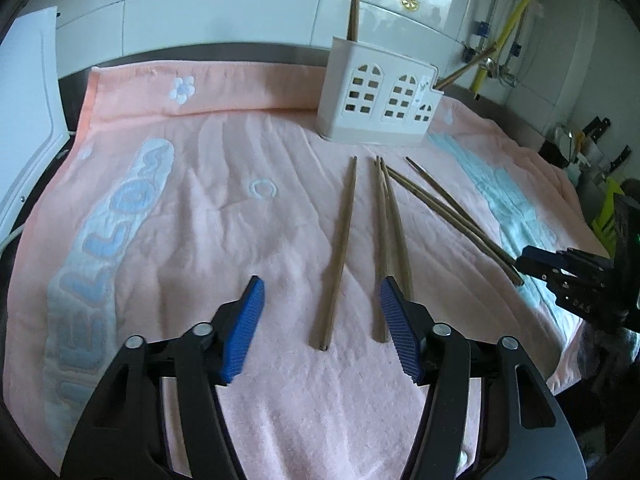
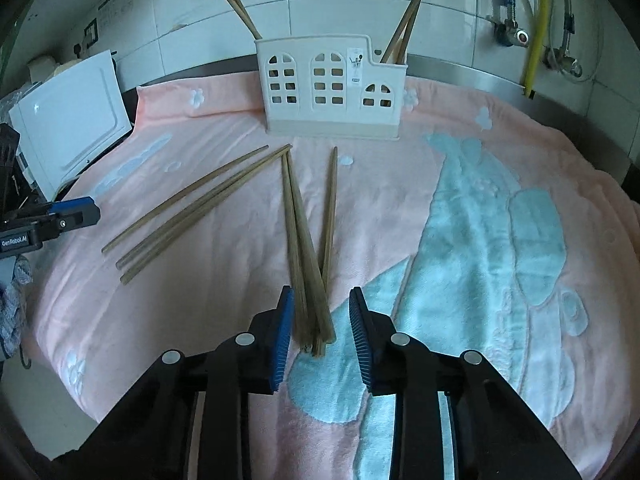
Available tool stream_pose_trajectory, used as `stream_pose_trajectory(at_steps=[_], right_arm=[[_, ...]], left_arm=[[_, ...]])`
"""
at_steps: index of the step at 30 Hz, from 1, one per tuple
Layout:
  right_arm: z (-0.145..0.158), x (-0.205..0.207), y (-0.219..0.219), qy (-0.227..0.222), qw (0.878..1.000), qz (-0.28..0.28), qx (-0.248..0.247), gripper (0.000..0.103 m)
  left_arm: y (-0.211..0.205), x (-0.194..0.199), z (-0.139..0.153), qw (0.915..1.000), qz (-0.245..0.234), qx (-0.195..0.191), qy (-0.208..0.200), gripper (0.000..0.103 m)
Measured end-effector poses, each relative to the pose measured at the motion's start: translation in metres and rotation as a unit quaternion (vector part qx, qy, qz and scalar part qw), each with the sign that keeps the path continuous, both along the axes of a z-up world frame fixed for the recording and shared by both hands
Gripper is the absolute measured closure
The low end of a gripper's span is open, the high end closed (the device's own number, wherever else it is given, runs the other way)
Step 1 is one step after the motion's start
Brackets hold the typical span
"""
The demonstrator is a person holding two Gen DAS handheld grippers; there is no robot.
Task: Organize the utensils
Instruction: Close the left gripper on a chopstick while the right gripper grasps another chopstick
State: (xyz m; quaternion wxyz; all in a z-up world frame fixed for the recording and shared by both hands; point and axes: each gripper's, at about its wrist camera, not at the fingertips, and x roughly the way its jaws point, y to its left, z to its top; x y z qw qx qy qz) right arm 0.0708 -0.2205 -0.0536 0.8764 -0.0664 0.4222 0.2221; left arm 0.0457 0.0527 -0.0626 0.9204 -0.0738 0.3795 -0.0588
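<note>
Left gripper [image 1: 321,294] jaws spread, nothing gripped; the thick end of one chopstick [image 1: 336,256] lies on the towel between the blue pads, touching neither, and the pair of chopsticks [image 1: 390,240] beside it runs under the right-hand pad. Right gripper [image 2: 322,304] jaws part-open around the butt ends of three chopsticks [image 2: 308,280] crossed in a bundle; pads near the wood but contact not clear, so released. Three more chopsticks [image 2: 188,212] lie fanned toward the towel's left side, near the left gripper's tip. All rest on the pink towel [image 2: 400,184] covering the bench. White utensil holder [image 2: 332,88] stands upright at the towel's far edge by the tiled wall, with chopsticks sticking out of both end compartments.
</note>
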Motion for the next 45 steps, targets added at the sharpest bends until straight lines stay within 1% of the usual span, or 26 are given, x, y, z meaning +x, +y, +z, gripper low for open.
stream_pose_trajectory(at_steps=[1, 4, 6, 11, 14, 16, 20, 23, 24, 25, 26, 30, 38, 40, 42, 43, 45], right_arm=[[0.000, 0.001, 0.000, 0.001, 1.000, 0.000, 0.001, 0.080], [-0.002, 0.003, 0.001, 0.003, 1.000, 0.001, 0.004, 0.084], [-0.003, 0.004, 0.001, 0.004, 1.000, 0.001, 0.003, 0.085], [-0.006, 0.009, 0.002, 0.006, 1.000, 0.004, 0.001, 0.087], [-0.007, 0.013, 0.007, 0.004, 1.000, 0.012, -0.004, 0.088], [-0.008, 0.016, 0.010, 0.004, 1.000, 0.017, -0.007, 0.091], [-0.011, 0.019, 0.013, 0.005, 1.000, 0.020, -0.008, 0.092], [-0.011, 0.020, 0.012, 0.005, 1.000, 0.020, -0.009, 0.092], [-0.012, 0.020, 0.012, 0.005, 1.000, 0.020, -0.010, 0.092], [-0.012, 0.021, 0.011, 0.005, 1.000, 0.020, -0.012, 0.092], [-0.013, 0.022, 0.011, 0.005, 1.000, 0.021, -0.014, 0.092], [-0.014, 0.022, 0.009, 0.003, 1.000, 0.024, -0.019, 0.092], [-0.013, 0.019, 0.009, -0.002, 1.000, 0.023, -0.017, 0.093], [-0.009, 0.016, 0.008, -0.007, 1.000, 0.022, -0.013, 0.094], [-0.003, 0.014, 0.008, -0.013, 1.000, 0.021, -0.009, 0.094], [0.000, 0.013, 0.007, -0.017, 1.000, 0.022, -0.006, 0.094], [0.007, 0.011, 0.007, -0.024, 0.999, 0.023, -0.002, 0.095]], left_arm=[[-0.002, 0.001, -0.002, 1.0000, -0.003, -0.001, 0.004, 0.052], [-0.005, 0.004, -0.008, 0.9999, -0.009, -0.002, 0.013, 0.057], [-0.007, 0.005, -0.010, 0.9998, -0.013, -0.004, 0.016, 0.062], [-0.010, 0.011, -0.014, 0.9995, -0.020, 0.000, 0.023, 0.070], [-0.010, 0.014, -0.017, 0.9994, -0.020, -0.001, 0.026, 0.070], [-0.011, 0.015, -0.019, 0.9994, -0.022, -0.002, 0.029, 0.070], [-0.013, 0.018, -0.022, 0.9992, -0.025, -0.001, 0.033, 0.070], [-0.015, 0.021, -0.025, 0.9989, -0.029, 0.001, 0.036, 0.073], [-0.016, 0.022, -0.026, 0.9988, -0.031, 0.002, 0.037, 0.075], [-0.017, 0.023, -0.026, 0.9988, -0.033, 0.003, 0.038, 0.080], [-0.018, 0.024, -0.027, 0.9986, -0.034, 0.006, 0.039, 0.081], [-0.020, 0.027, -0.030, 0.9985, -0.033, 0.014, 0.042, 0.084], [-0.022, 0.031, -0.031, 0.9985, -0.024, 0.016, 0.046, 0.084], [-0.023, 0.032, -0.031, 0.9985, -0.022, 0.023, 0.046, 0.091], [-0.022, 0.032, -0.030, 0.9986, -0.020, 0.019, 0.045, 0.096], [-0.020, 0.032, -0.028, 0.9988, -0.019, 0.011, 0.044, 0.096], [-0.020, 0.030, -0.024, 0.9991, -0.019, 0.007, 0.037, 0.096]])
